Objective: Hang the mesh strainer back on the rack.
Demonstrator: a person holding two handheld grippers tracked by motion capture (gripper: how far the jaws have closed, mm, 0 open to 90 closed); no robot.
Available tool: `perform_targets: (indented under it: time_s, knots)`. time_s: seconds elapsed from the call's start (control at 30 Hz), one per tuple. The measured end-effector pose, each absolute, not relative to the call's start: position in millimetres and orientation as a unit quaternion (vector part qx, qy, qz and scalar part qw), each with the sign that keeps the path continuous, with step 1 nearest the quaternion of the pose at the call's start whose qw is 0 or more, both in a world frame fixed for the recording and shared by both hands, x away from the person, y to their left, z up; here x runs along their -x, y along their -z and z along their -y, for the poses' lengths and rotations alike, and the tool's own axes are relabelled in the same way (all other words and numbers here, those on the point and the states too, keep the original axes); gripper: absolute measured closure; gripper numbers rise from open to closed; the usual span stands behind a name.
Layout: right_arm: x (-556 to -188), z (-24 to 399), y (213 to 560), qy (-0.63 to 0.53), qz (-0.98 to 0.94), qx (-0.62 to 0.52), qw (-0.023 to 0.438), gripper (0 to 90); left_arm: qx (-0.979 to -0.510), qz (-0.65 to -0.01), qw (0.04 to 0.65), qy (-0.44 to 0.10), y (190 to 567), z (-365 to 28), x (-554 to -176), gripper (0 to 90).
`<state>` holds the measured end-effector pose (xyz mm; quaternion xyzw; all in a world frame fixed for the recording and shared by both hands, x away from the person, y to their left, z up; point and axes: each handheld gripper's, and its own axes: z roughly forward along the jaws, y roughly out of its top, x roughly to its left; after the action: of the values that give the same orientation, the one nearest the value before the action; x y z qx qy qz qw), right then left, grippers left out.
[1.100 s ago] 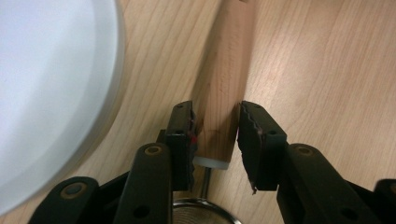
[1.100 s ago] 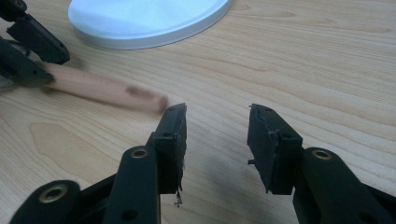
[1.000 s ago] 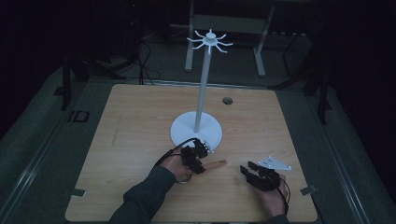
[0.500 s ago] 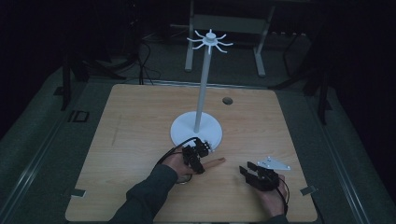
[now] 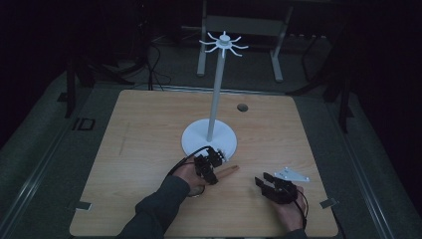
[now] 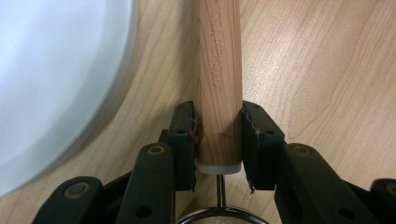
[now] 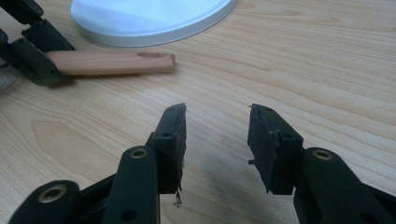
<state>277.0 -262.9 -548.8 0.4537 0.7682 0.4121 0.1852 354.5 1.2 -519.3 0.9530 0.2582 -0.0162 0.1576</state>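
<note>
A small strainer lies on the table, its wooden handle pointing away and the metal mesh rim just below my jaws. My left gripper has just been closing, and its pads now press on both sides of the handle near the white collar. From the high view, the left gripper sits at the front of the white stand's base, with the handle sticking out to its right. My right gripper rests low over bare wood, open, nothing between its jaws. It lies to the right.
The white stand has a tall pole topped by a ring of hooks. Its round base is close on the left of the handle. A dark grommet hole sits in the far part of the wooden table.
</note>
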Motion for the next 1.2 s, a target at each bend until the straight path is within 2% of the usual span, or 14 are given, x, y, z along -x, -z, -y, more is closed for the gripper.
perform_targets:
  time_s: [1.2]
  knots:
    - [-277.4, 263.0, 549.6, -0.418, -0.765, -0.455, 0.181, 56.4, -0.906, -0.316, 0.275, -0.05, 467.3, -27.7, -347.7, 68.5]
